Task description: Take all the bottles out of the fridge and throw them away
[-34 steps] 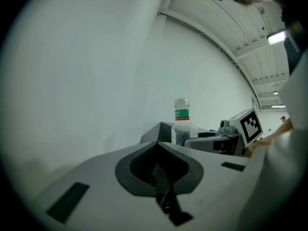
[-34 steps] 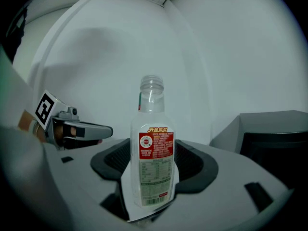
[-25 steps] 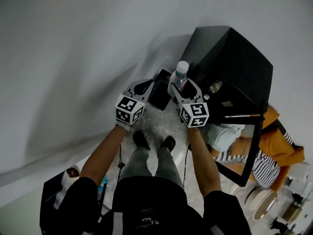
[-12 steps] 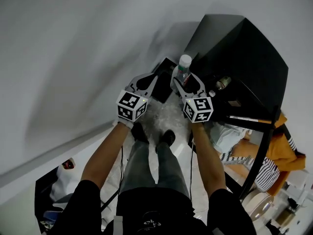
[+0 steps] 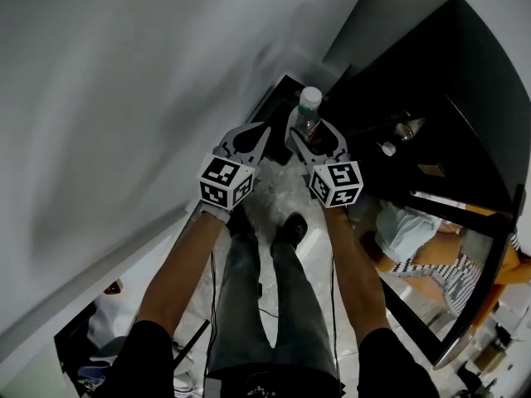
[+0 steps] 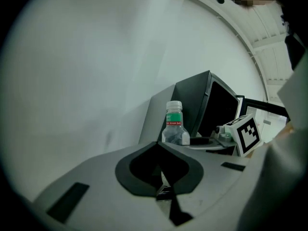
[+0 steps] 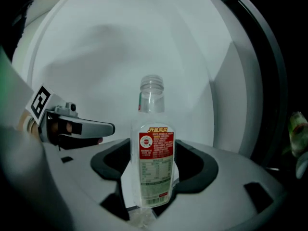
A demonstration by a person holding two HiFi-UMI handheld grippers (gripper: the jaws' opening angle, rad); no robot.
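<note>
My right gripper point(image 5: 309, 131) is shut on a clear plastic bottle point(image 5: 307, 113) with a white cap and a red and green label. In the right gripper view the bottle point(image 7: 154, 162) stands upright between the jaws of the right gripper point(image 7: 155, 147). My left gripper point(image 5: 259, 133) hangs close beside it on the left. In its own view the left gripper point(image 6: 158, 143) is shut, tips touching, with nothing inside. The bottle point(image 6: 174, 126) shows just beyond it. The black fridge point(image 5: 431, 73) stands open at the right.
A dark box-like bin point(image 5: 276, 99) sits on the floor against the white wall point(image 5: 124, 98), just past the grippers. More bottles point(image 5: 406, 129) lie inside the fridge. A person in orange and stripes point(image 5: 440, 255) crouches at the right. My shoes point(image 5: 290, 226) stand on pale floor.
Both grippers have sunk lower next to the fridge, which now fills more of the view. The bottle has stayed in the right gripper, and the left has stayed shut.
</note>
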